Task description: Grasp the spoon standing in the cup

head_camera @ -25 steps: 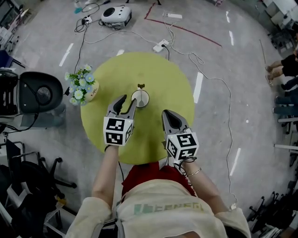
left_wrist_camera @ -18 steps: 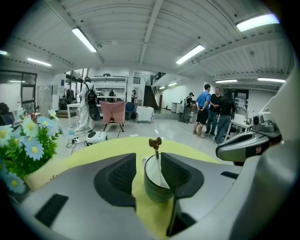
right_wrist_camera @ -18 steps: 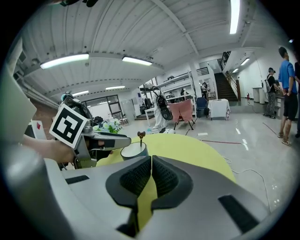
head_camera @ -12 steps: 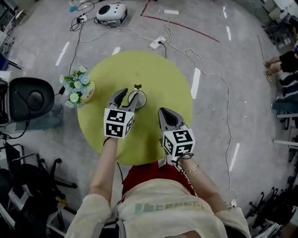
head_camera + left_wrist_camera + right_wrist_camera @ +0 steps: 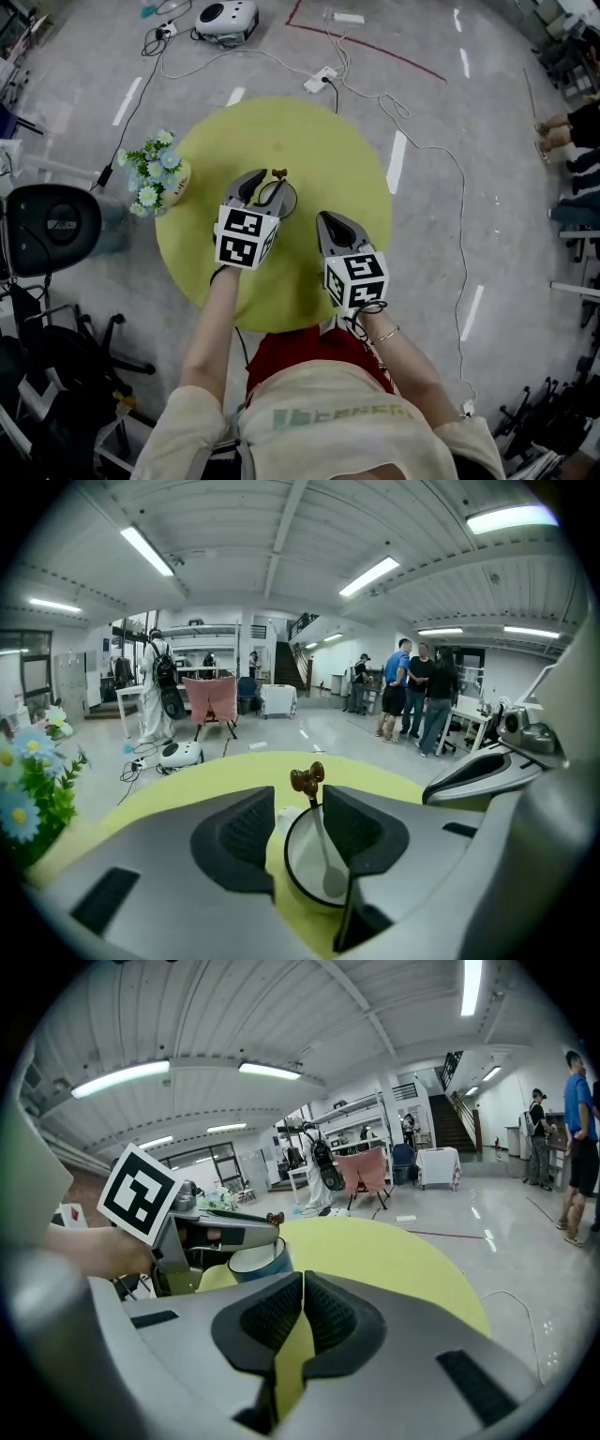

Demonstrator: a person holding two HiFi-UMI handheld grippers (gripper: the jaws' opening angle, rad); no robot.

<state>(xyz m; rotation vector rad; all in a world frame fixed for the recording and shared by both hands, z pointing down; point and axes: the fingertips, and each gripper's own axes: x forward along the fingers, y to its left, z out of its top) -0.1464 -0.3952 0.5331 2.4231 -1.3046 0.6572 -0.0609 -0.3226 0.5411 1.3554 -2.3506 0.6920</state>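
Note:
A white cup [image 5: 302, 885] stands near the middle of the round yellow table [image 5: 328, 150]. A pale spoon stands in it, its handle topped by a brown bow [image 5: 307, 778]. My left gripper [image 5: 298, 808] is open and reaches over the cup. The spoon handle [image 5: 319, 829] rises between the jaws, close to the right finger [image 5: 361, 822], and no pad presses on it. In the head view the left gripper [image 5: 262, 187] covers most of the cup [image 5: 284, 202], and only the bow [image 5: 278, 173] shows. My right gripper [image 5: 333, 225] hangs shut and empty to the cup's right, nearer the person.
A vase of blue and white flowers [image 5: 155, 178] sits at the table's left edge. A black chair [image 5: 52, 225] stands on the floor to the left. Cables and a power strip [image 5: 321, 80] lie beyond the table. Several people [image 5: 417, 691] stand far off.
My left gripper has moved forward over the cup, and its jaws have spread wider around the spoon handle. The right gripper has barely shifted.

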